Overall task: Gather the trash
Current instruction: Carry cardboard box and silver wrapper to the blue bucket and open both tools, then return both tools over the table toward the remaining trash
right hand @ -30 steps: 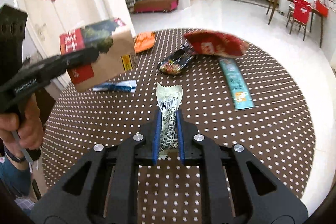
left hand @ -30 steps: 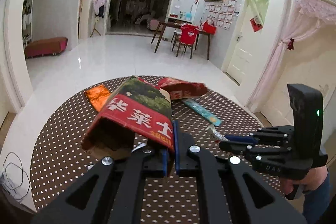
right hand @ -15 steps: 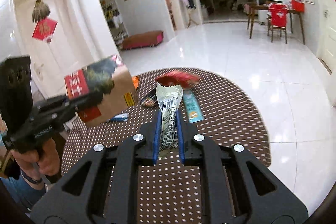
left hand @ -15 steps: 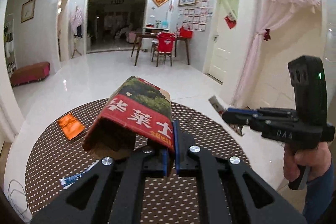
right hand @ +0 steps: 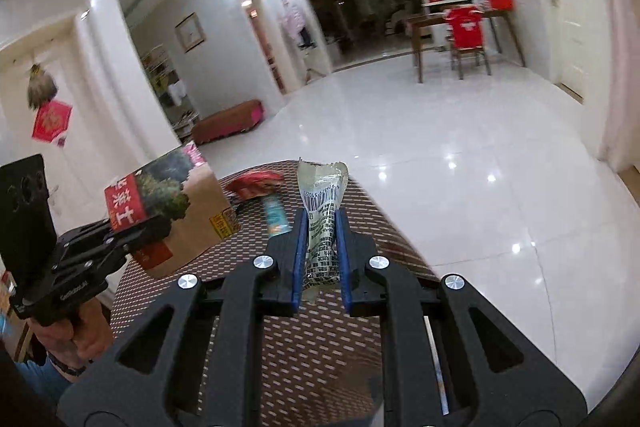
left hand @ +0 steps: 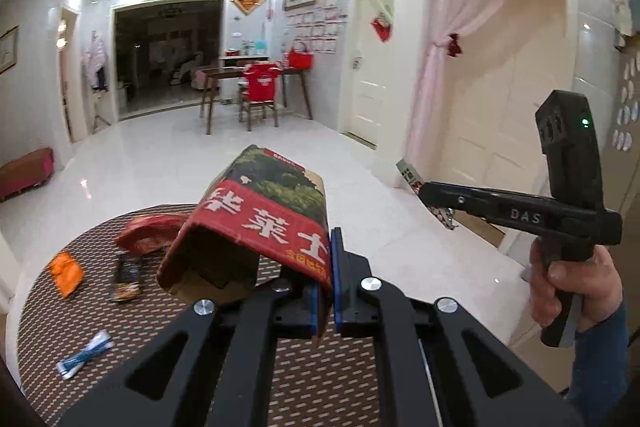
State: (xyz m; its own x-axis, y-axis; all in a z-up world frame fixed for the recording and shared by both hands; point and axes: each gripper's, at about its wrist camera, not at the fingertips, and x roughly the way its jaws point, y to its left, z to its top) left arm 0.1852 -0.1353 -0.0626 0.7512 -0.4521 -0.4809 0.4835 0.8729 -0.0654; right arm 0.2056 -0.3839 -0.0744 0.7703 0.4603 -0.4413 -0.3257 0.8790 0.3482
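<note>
Litter on the table [left hand: 48,315] remains for us at nine o'clock: orange packet [left hand: 66,273], dark wrapper [left hand: 127,277], red bag [left hand: 150,237], blue sachet [left hand: 84,354]. Our left gripper [left hand: 327,287] clamps the carton [left hand: 256,223] at centre; our right gripper [right hand: 322,247] pinches the silver wrapper [right hand: 322,215]. We judge collection partway; no bin shows.
</note>
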